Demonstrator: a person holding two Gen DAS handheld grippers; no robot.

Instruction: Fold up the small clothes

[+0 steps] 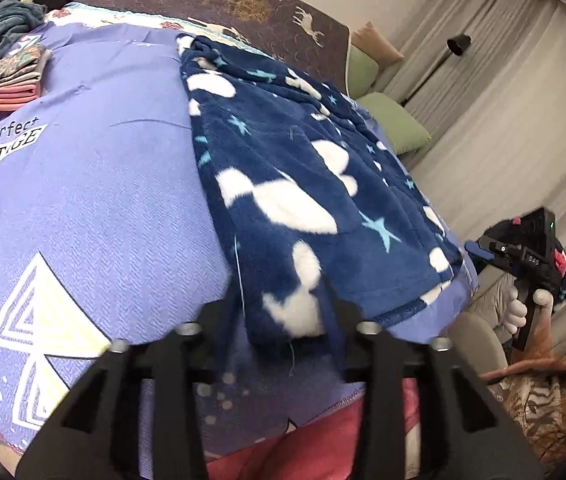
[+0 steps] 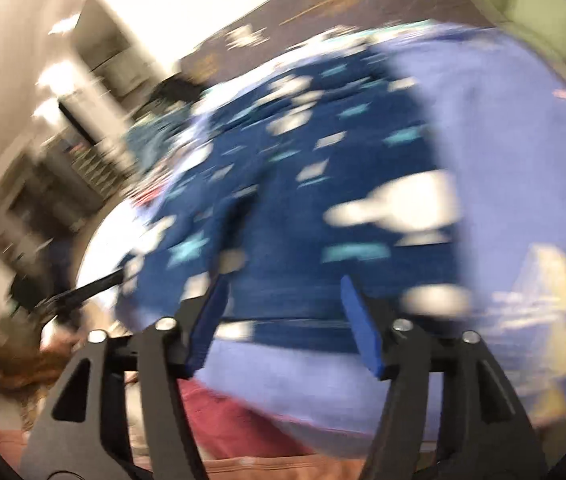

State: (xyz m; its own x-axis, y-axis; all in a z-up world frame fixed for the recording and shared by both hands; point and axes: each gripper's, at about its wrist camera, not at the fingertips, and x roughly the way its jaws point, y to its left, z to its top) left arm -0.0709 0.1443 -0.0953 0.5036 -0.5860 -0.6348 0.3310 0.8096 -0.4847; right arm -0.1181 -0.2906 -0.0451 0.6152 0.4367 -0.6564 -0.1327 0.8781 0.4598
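A navy fleece garment (image 1: 295, 184) with white clouds and teal stars lies spread on a lilac sheet (image 1: 95, 208). My left gripper (image 1: 283, 308) is open, its fingers wide apart, hovering over the garment's near corner. The right wrist view is motion-blurred. It shows the same garment (image 2: 315, 184) ahead of my right gripper (image 2: 283, 292), whose blue fingertips (image 2: 357, 320) stand wide apart and hold nothing. In the left wrist view the right gripper (image 1: 523, 256) shows off the bed's right edge, in a white-gloved hand.
A stack of folded clothes (image 1: 3, 80) sits at the far left. A heap of unfolded dark and teal clothes (image 1: 19, 4) lies behind it. Green cushions (image 1: 395, 120) and curtains (image 1: 503, 100) stand to the right. A dark deer-print bedspread (image 1: 223, 0) lies beyond.
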